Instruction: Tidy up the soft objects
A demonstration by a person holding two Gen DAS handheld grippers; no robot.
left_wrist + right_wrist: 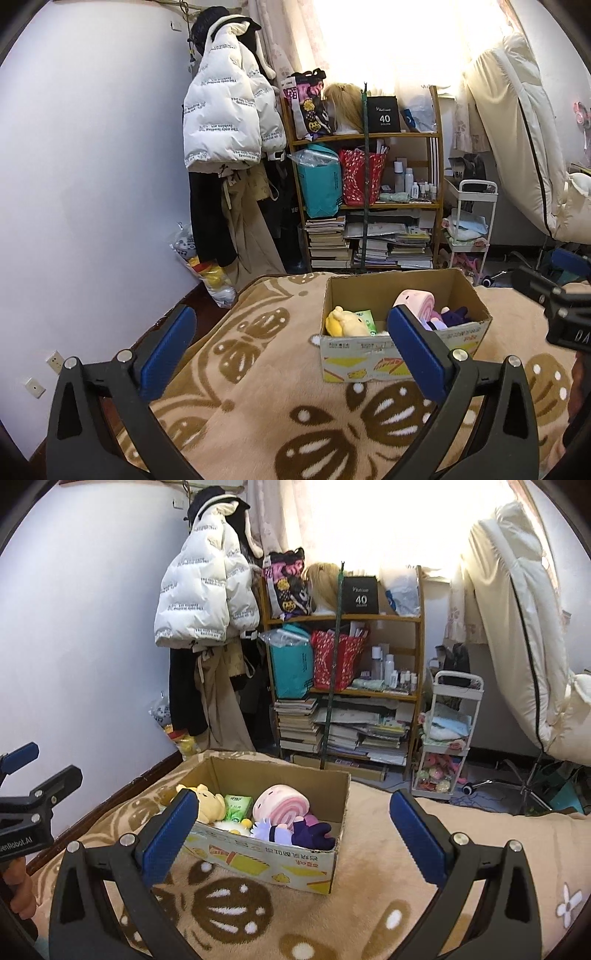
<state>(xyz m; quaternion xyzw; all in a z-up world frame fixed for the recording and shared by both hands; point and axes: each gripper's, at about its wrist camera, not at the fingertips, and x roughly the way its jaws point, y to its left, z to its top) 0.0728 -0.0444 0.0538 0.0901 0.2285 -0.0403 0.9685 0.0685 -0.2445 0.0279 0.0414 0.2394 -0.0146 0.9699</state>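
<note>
Ahead of both claws, the box (266, 856) on the blanket (258, 387) already holds the toys (280, 805). Left claw (291, 339) and right claw (295, 819) gape wide, empty. Nothing soft lies loose nearby; sorting looks nearly done.

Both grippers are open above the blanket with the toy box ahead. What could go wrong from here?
1. The cardboard box sits on a soft blanket, so pushing against it may slide or tip it.
2. The purple doll lies at the near rim; a bump could spill it.
3. The left gripper and right gripper are close together and may collide over the box.
</note>
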